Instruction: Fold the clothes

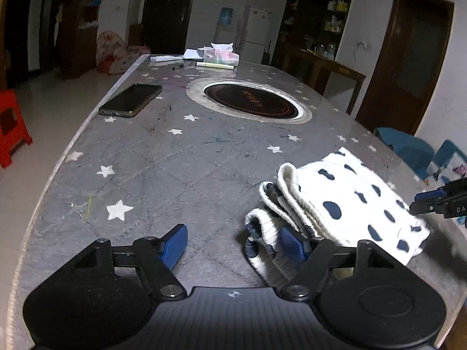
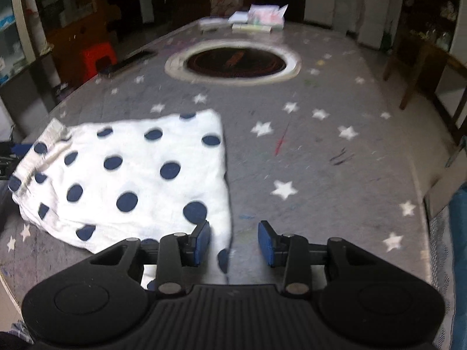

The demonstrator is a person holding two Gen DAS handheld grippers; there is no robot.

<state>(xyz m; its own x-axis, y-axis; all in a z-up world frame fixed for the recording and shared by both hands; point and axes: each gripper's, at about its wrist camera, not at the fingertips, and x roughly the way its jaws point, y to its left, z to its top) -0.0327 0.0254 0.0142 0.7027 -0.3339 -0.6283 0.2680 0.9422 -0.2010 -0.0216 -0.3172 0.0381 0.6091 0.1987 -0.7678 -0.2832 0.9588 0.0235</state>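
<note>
A folded white garment with navy dots (image 1: 350,204) lies near the table's near right corner, its ribbed hem stacked in layers toward my left gripper (image 1: 233,245). That gripper is open; its right pad (image 1: 292,246) sits against the ribbed hem and the left pad is over bare table. In the right wrist view the garment (image 2: 122,175) spreads flat at the left. My right gripper (image 2: 235,242) is open over its near right edge, with the cloth's edge between the pads but not pinched. The right gripper (image 1: 437,201) also shows at the garment's far side.
The grey star-patterned table (image 1: 175,160) has a round inset cooker (image 1: 251,102) in the middle and a phone (image 1: 131,99) near its left edge. Papers and a tissue pack (image 1: 221,54) lie at the far end. A red stool (image 1: 11,128) stands left, blue chairs (image 1: 408,145) right.
</note>
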